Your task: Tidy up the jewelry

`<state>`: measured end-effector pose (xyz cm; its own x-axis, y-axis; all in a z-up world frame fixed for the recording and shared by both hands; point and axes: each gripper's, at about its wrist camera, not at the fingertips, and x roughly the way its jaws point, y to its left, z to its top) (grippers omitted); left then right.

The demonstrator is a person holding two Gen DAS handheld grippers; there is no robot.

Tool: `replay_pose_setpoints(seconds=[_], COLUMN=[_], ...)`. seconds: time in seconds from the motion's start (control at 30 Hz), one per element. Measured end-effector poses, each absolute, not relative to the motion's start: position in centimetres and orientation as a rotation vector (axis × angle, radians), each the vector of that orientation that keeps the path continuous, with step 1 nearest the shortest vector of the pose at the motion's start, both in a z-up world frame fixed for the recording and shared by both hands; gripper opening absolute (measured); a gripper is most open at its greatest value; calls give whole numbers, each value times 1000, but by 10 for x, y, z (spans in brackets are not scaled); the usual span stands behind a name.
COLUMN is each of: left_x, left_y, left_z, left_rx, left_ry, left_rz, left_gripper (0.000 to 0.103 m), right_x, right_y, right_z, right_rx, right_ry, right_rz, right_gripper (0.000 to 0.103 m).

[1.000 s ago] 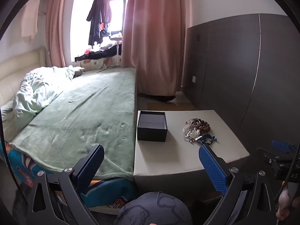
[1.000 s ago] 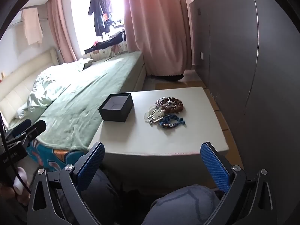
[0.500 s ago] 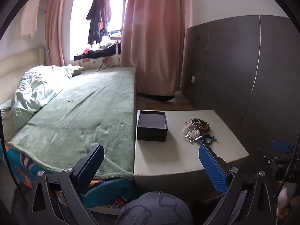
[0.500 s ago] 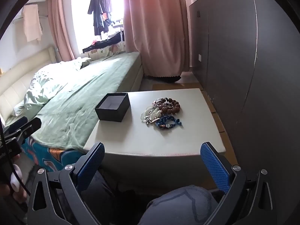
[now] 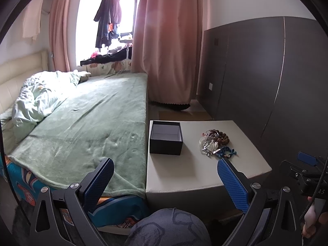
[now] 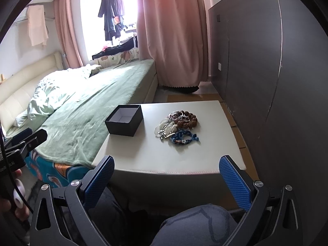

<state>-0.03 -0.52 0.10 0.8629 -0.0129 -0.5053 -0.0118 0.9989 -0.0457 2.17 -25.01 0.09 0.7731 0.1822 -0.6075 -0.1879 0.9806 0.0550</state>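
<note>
An open black box (image 5: pixel 166 140) with a pale lining stands on the left of a white low table (image 5: pixel 190 172). It also shows in the right wrist view (image 6: pixel 124 123). A jewelry pile lies to its right: brown bead bracelet (image 6: pixel 185 119), white and silver pieces (image 6: pixel 165 130), blue braided bracelet (image 6: pixel 183 137). The pile also shows in the left wrist view (image 5: pixel 214 142). My left gripper (image 5: pixel 164 180) is open and empty, short of the table's front edge. My right gripper (image 6: pixel 167 176) is open and empty, in front of the table.
A bed with a green blanket (image 5: pixel 88 123) abuts the table's left side. A dark wardrobe wall (image 6: pixel 276 82) stands to the right. Pink curtains (image 5: pixel 170 51) hang behind. The person's knee (image 6: pixel 196 225) is below the grippers.
Both grippers have drifted slightly toward the table, so the box and jewelry look a little nearer in the right wrist view. Nothing on the table has moved.
</note>
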Motion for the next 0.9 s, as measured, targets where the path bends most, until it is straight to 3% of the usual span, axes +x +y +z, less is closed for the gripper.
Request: replay_pose_setpoints(seconds=[0.9], left_x=[-2], left_y=[-4], left_z=[7], left_rx=[-47], left_ry=[534], left_rz=[-23], left_gripper=[101], right_x=[23], right_y=[-256], right_z=[5], right_rx=[17], right_ry=[664], right_rz=[215], right_gripper=[103])
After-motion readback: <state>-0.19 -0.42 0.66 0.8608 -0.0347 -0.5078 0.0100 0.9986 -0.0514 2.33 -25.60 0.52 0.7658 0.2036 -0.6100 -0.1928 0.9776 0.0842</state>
